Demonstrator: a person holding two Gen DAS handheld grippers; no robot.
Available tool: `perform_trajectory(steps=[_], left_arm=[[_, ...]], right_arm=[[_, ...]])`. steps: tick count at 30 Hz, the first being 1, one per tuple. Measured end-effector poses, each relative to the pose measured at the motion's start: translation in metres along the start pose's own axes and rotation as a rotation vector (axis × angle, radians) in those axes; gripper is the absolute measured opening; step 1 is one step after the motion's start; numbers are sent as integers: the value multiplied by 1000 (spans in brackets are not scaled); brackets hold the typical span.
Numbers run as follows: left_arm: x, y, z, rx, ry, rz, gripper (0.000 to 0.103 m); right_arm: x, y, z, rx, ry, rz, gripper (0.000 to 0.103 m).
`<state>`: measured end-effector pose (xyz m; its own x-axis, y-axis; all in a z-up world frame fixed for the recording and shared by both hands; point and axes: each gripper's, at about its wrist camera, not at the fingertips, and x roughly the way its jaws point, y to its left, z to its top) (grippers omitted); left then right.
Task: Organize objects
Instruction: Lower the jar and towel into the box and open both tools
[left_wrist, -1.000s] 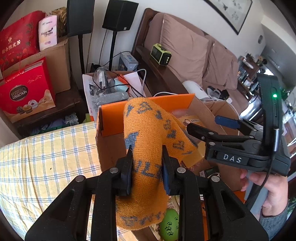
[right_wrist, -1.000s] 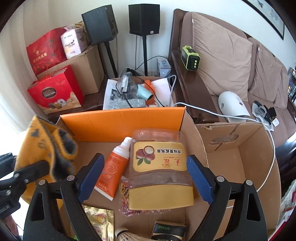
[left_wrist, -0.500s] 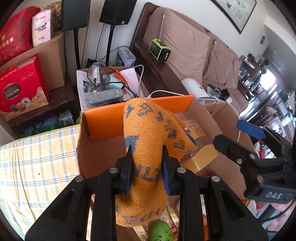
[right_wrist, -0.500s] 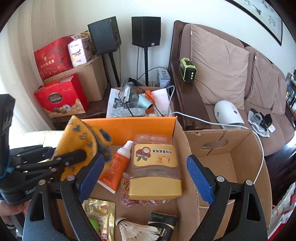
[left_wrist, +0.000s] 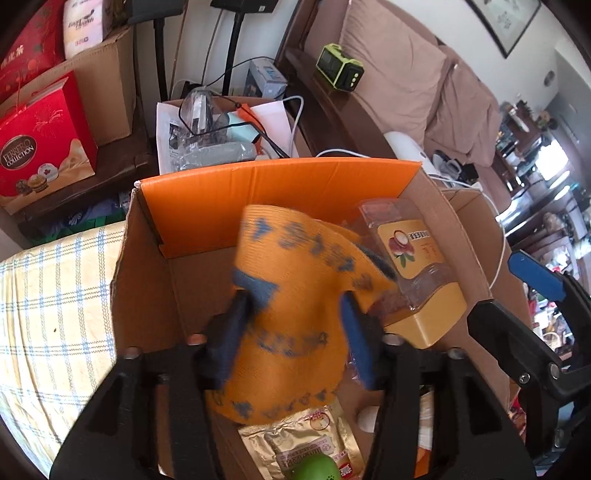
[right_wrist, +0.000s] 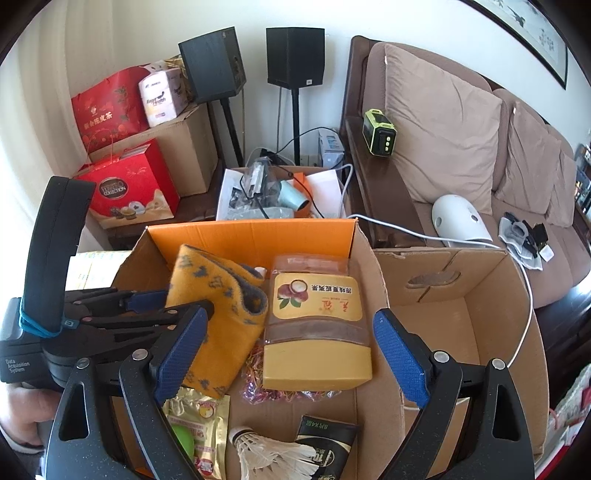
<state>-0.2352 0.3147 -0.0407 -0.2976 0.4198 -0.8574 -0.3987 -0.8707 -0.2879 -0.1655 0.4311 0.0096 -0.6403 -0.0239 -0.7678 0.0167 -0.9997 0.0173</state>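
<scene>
Here, in the left wrist view, the left gripper (left_wrist: 295, 325) hangs over the cardboard box (left_wrist: 147, 280) with its jaws opening; the orange knitted cloth (left_wrist: 295, 295) sits between them, blurred, so contact with the pads cannot be told. A snack jar (left_wrist: 417, 273) lies beside the cloth. In the right wrist view, the right gripper (right_wrist: 291, 354) hovers spread wide with nothing between its fingers, above the same jar (right_wrist: 317, 325). The cloth (right_wrist: 218, 310) droops inside the box (right_wrist: 373, 266), above a gold packet (right_wrist: 199, 424).
</scene>
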Motion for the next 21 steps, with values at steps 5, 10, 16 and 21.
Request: perform_trajectory(steps=[5, 10, 16, 21], left_arm=[[-23, -3, -3, 31, -74, 44, 66], [-48, -6, -5, 65, -126, 89, 72], [-73, 5, -14, 53, -162, 97, 86], [-93, 20, -31, 34, -209, 109, 98]], right_arm=[[0, 3, -2, 8, -12, 9, 93], [-7, 4, -3, 23, -26, 24, 93], [-17, 10, -7, 17, -44, 22, 99], [-27, 26, -18, -12, -45, 14, 103]])
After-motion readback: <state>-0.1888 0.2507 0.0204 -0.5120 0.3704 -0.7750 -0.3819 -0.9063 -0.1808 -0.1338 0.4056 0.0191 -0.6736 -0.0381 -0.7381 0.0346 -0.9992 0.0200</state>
